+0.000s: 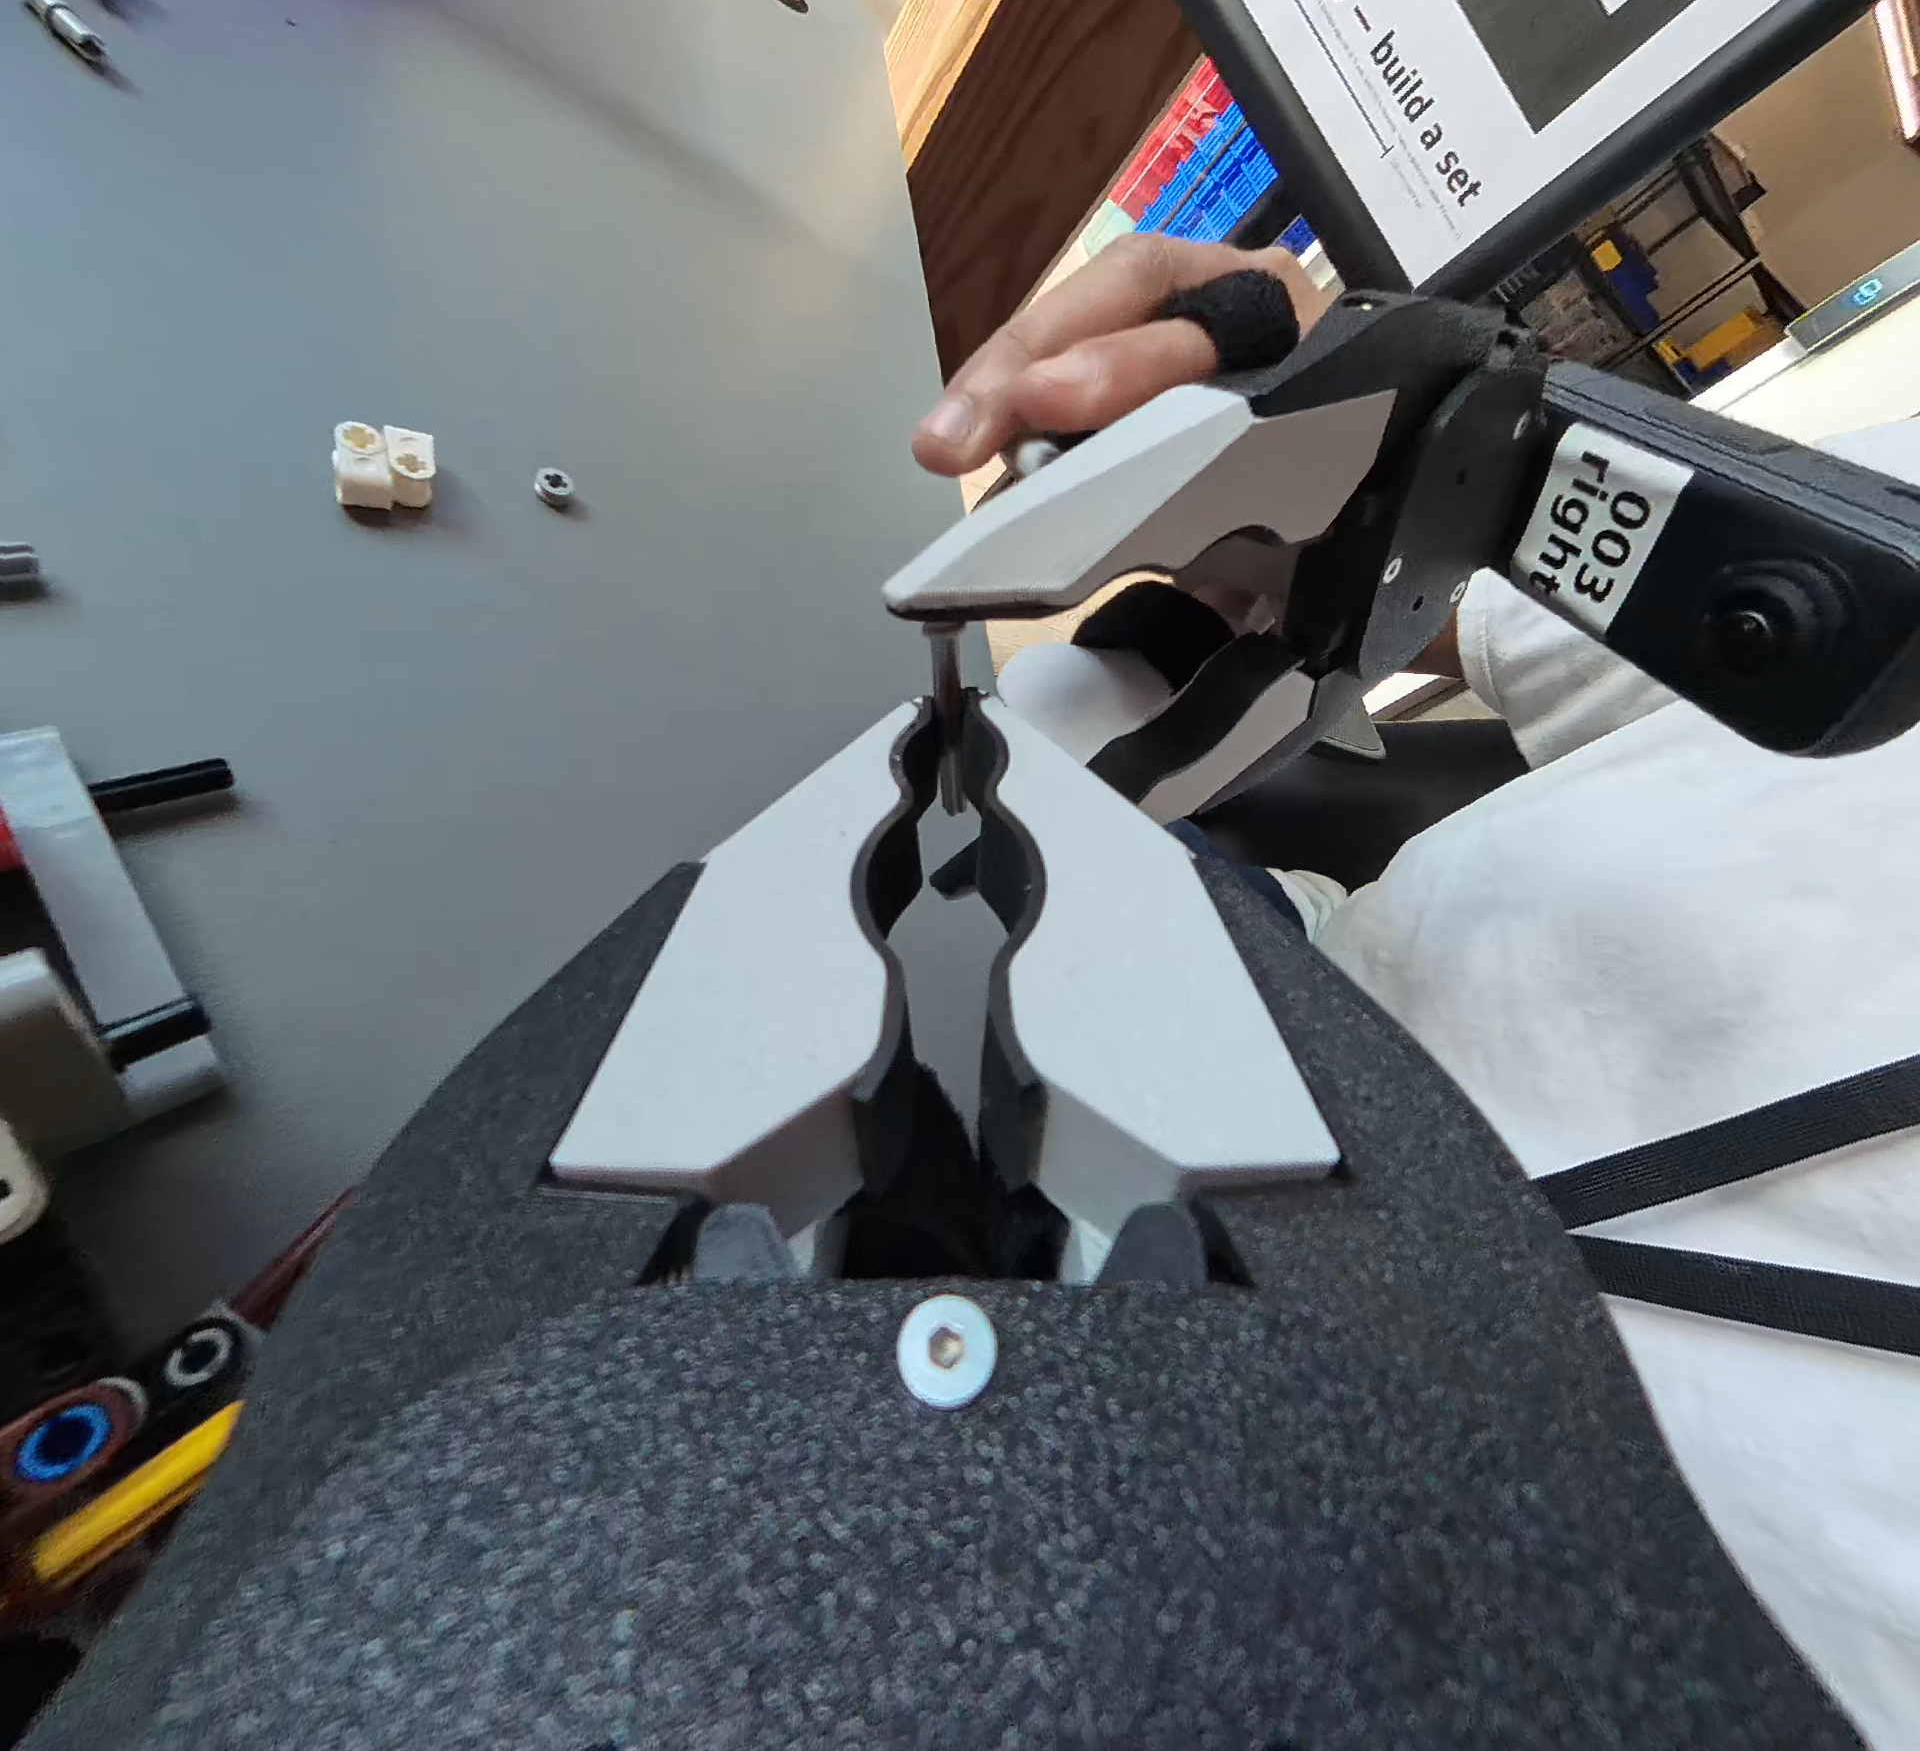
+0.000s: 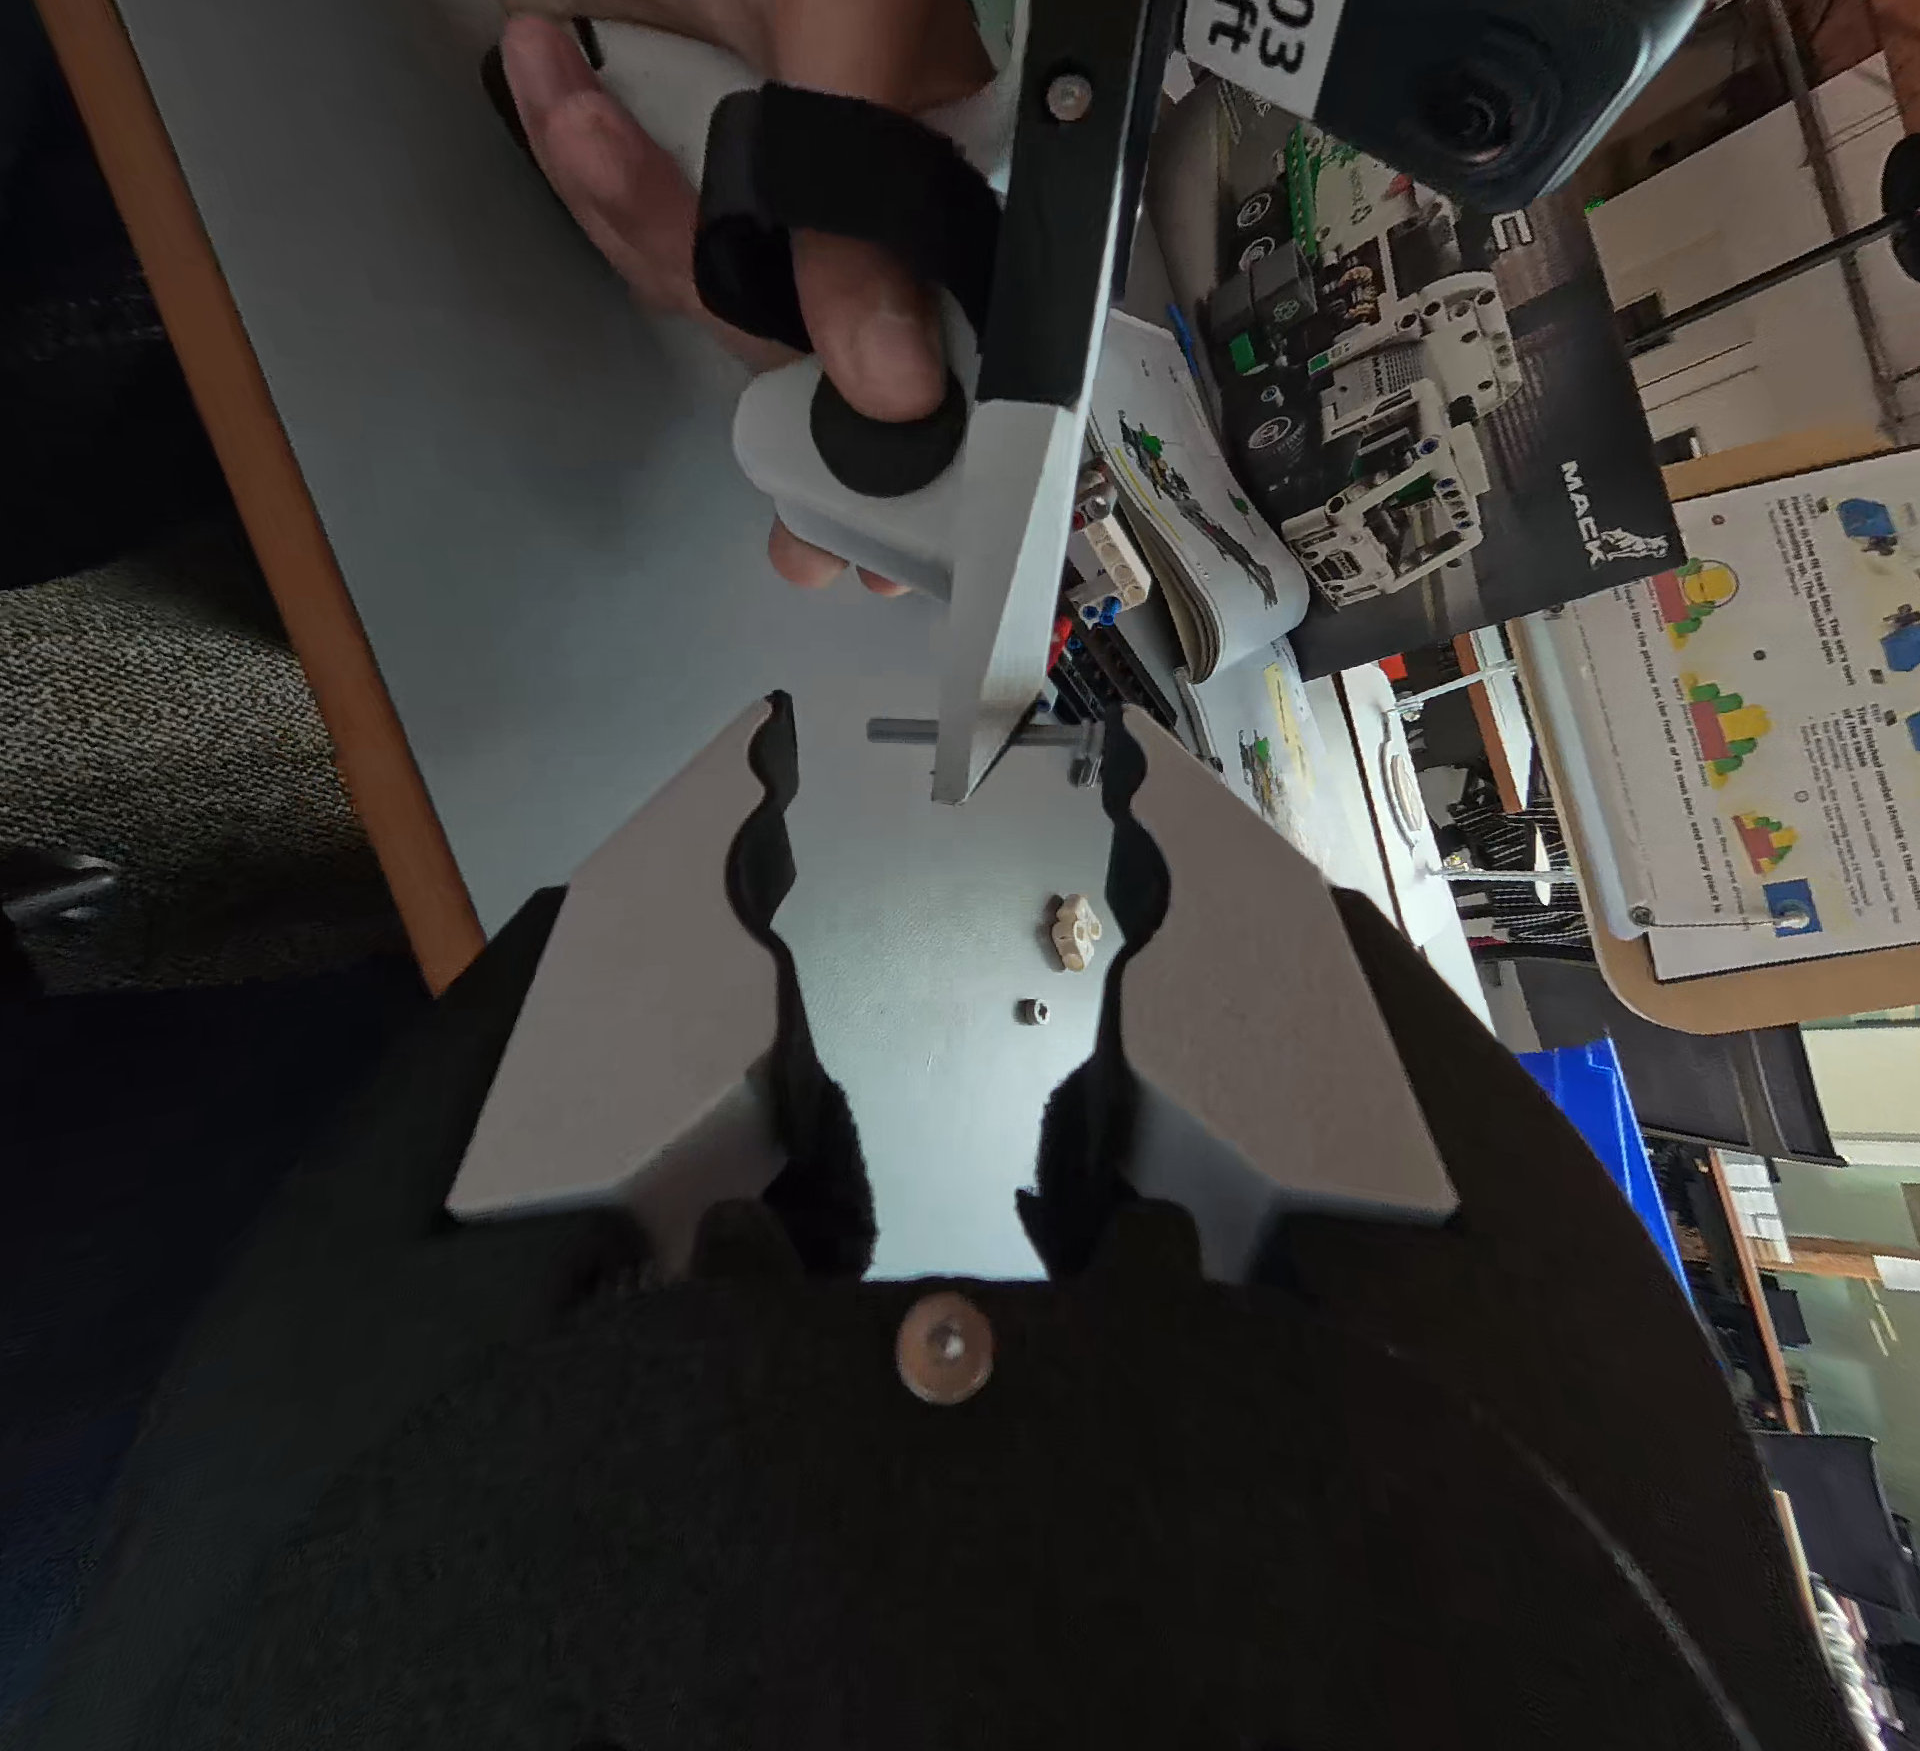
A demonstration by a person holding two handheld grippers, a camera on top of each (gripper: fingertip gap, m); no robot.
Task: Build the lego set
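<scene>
While our left gripper (image 1: 948, 714) is pinching a thin dark grey axle (image 1: 950, 745) between its nearly closed fingertips, we are holding our right gripper (image 2: 948, 745) with its jaws spread wide around that same axle (image 2: 902, 731). Seen from the left wrist, the upper right finger (image 1: 1091, 527) is sitting right at the axle's top end, though we cannot tell whether it is touching. Below, on the grey table (image 1: 468, 247), a white connector piece (image 1: 382, 465) is lying near a small grey bush (image 1: 555, 488), well apart from both grippers.
</scene>
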